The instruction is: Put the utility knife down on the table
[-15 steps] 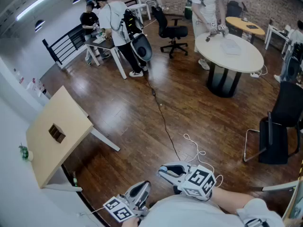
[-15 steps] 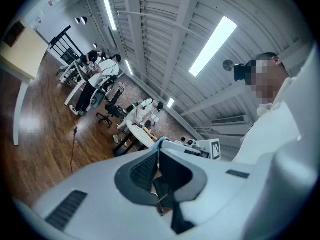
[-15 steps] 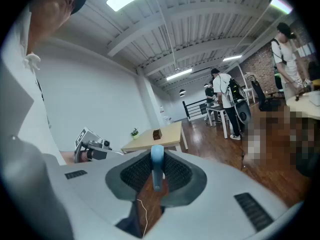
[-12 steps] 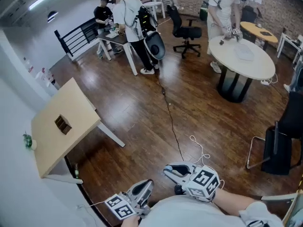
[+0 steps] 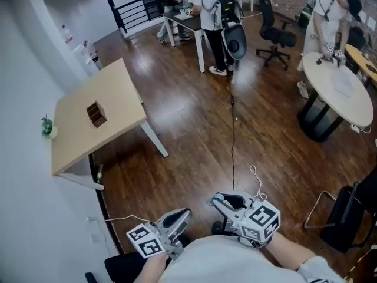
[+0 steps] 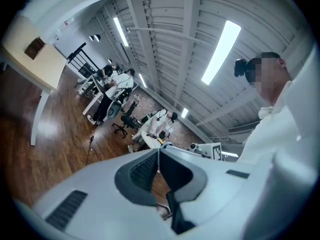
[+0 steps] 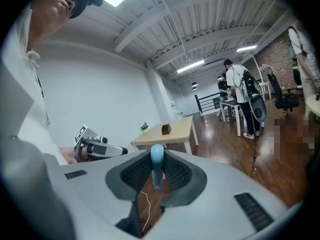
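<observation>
In the right gripper view a utility knife with a blue handle (image 7: 157,170) stands on end between the pads of my right gripper (image 7: 157,156), which is shut on it. My left gripper (image 6: 159,153) is shut with its tips together and nothing between them. Both grippers are held close to my body at the bottom of the head view, the left (image 5: 172,224) beside the right (image 5: 225,203). The light wooden table (image 5: 112,96) stands well ahead and to the left, with a small brown box (image 5: 96,114) on it. The same table (image 7: 172,133) shows beyond the right gripper's jaws.
A small plant (image 5: 47,127) sits at the table's left edge against the white wall. A cable (image 5: 232,140) runs along the wooden floor. People stand at a dark table (image 5: 184,17) and at a round white table (image 5: 336,90). A black chair (image 5: 356,214) is at the right.
The head view has swung left and down, so the wooden table now lies nearer the middle. Both grippers stay by my body, still shut.
</observation>
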{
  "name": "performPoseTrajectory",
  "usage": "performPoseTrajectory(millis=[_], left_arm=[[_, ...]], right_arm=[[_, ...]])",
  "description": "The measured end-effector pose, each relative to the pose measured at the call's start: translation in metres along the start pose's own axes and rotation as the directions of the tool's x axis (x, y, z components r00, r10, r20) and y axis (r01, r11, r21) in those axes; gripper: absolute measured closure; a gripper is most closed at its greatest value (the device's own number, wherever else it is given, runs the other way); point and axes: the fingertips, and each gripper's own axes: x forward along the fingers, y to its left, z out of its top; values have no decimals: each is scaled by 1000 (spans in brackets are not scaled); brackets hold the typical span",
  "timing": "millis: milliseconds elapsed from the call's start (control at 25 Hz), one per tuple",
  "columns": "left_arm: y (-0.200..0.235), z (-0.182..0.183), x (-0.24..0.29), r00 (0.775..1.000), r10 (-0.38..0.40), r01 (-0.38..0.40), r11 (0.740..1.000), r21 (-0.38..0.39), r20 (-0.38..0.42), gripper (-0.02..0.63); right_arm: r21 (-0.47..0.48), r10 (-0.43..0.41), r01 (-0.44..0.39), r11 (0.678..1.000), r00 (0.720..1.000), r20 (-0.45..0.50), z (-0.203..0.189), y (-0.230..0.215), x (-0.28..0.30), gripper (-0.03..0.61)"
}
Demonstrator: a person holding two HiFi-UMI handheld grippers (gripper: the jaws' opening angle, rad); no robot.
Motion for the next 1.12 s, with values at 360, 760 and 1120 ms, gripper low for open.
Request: performPoseTrajectory(millis=[360, 760, 1120], left_arm=[[30, 9, -31, 993, 103, -100, 994, -51, 58, 611], [112, 61, -94, 990, 99, -90, 992, -85, 103, 611], [180, 123, -171, 986, 88, -77, 993, -84, 143, 611]], right_arm=[[-11, 86, -87, 996, 995, -54, -3, 6, 48, 506], [-57, 87, -92, 994, 992, -90, 19, 34, 162, 506], [-108, 89, -102, 989, 989, -121, 46, 82, 272, 506]])
